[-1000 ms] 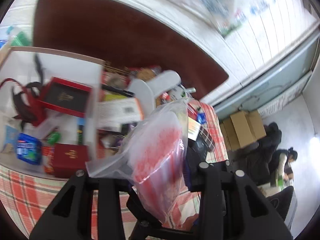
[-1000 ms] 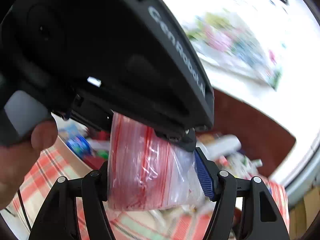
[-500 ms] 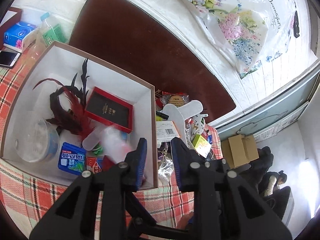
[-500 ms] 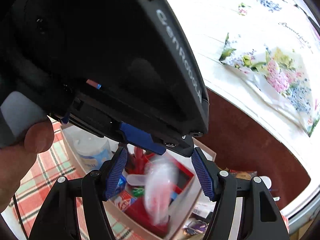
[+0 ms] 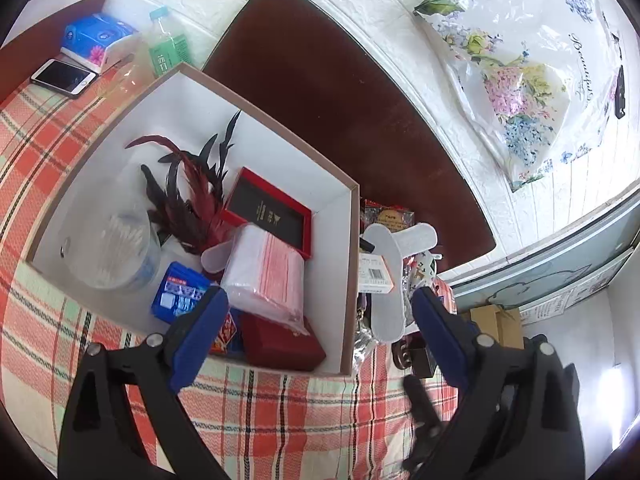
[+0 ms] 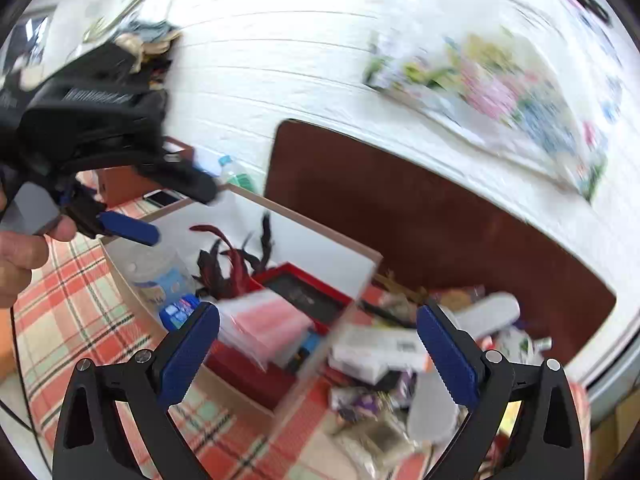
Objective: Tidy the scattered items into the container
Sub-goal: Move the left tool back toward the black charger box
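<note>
Dropped from our grip, the zip-bag pack [image 5: 266,276] now lies in the box [image 5: 352,264], ahead of our left tongs [image 5: 316,336] and right tongs [image 6: 318,354], both just sprung apart, empty.

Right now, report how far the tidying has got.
Done: the zip bag pack lies in the white box with the feathers and cotton swab jar. In hand: nothing; the left gripper and right gripper have just been opening, empty. Left: the insoles and small packets piled beside the box.
</note>
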{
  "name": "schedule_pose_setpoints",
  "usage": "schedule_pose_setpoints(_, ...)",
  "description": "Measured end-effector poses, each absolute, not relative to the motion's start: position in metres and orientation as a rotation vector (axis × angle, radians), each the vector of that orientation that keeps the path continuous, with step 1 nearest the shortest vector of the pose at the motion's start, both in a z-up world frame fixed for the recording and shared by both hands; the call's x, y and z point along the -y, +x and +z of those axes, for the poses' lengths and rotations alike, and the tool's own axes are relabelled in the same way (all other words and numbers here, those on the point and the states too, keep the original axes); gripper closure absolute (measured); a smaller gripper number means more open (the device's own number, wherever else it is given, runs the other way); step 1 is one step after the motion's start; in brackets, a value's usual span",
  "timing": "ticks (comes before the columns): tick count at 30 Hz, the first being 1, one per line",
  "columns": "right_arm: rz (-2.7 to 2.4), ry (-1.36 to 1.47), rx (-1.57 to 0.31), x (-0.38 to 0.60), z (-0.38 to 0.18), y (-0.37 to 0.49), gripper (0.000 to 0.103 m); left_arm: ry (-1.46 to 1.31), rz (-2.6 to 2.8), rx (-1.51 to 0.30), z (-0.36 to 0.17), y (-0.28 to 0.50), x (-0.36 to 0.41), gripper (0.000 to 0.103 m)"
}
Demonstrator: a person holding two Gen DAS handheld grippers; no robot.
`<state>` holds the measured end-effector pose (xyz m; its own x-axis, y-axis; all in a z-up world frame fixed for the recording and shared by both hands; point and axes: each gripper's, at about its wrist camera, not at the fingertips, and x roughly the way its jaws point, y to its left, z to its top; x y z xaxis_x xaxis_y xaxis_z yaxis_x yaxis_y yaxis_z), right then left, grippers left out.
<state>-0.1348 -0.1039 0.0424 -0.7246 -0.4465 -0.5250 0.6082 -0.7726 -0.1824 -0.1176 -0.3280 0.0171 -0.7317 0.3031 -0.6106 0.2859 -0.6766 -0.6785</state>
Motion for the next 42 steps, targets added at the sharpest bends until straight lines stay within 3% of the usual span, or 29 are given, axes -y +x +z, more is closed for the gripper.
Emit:
schedule_pose_setpoints(5,-2.515,0.779,-0.283,0.005,0.027,-0.152,0.0,-1.118,2.674,1.135,0.019,-0.109,0.293,0.004)
schedule_pose_setpoints(12,-2.469,1.02,0.114,-0.11,-0.006,-0.178,0.0,-1.163,2.663,0.866,0.011,-0.134,0.205,0.001)
schedule_pose_setpoints(16,-2.461,1.062,0.124,-0.137,-0.024,-0.182,0.0,-1.224,2.613,0.705,-0.005,-0.152,0.148,0.001)
schedule_pose_setpoints(23,-2.386,1.123,0.242,-0.158,-0.045,-0.186,0.0,-1.297,2.524,0.624,-0.047,-0.168,0.083,0.007)
schedule_pose_setpoints(31,-2.346,1.155,0.325,-0.172,-0.063,-0.203,0.0,-1.297,2.525,0.582,-0.066,-0.178,0.063,0.013)
schedule_pose_setpoints(36,-2.359,1.171,0.355,-0.183,-0.074,-0.211,0.001,-1.294,2.524,0.559,-0.075,-0.183,0.059,0.029)
schedule_pose_setpoints(42,-2.444,1.19,0.498,-0.236,-0.081,-0.219,0.001,-1.311,2.476,0.552,-0.088,-0.191,0.044,0.029)
